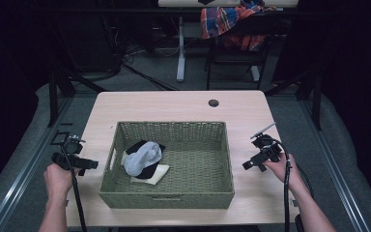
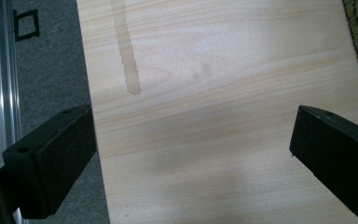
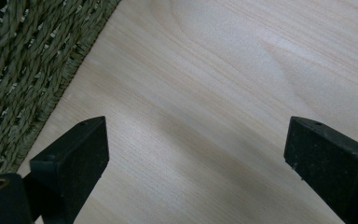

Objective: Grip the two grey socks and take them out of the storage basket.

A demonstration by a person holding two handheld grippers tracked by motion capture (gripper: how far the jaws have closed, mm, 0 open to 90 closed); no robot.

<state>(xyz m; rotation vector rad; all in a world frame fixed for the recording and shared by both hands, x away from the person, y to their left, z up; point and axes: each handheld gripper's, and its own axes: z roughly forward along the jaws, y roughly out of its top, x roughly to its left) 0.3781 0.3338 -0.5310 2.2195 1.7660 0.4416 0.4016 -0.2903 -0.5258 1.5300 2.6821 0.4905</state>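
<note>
Dim, dark-edged surroundings; soft, perhaps slightly blurred close-ups.

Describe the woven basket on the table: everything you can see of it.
The basket is a rectangular tray woven of olive-green twisted fibre, low-walled and open-topped, with a handle slot cut in its left wall and another in the near wall. It sits flat and upright at the middle of the light wooden table, between the left tool and the right tool, neither touching it. Inside, toward its left end, lies a small heap of clothes: white, black and cream pieces. The rest of its floor is bare weave.
</note>
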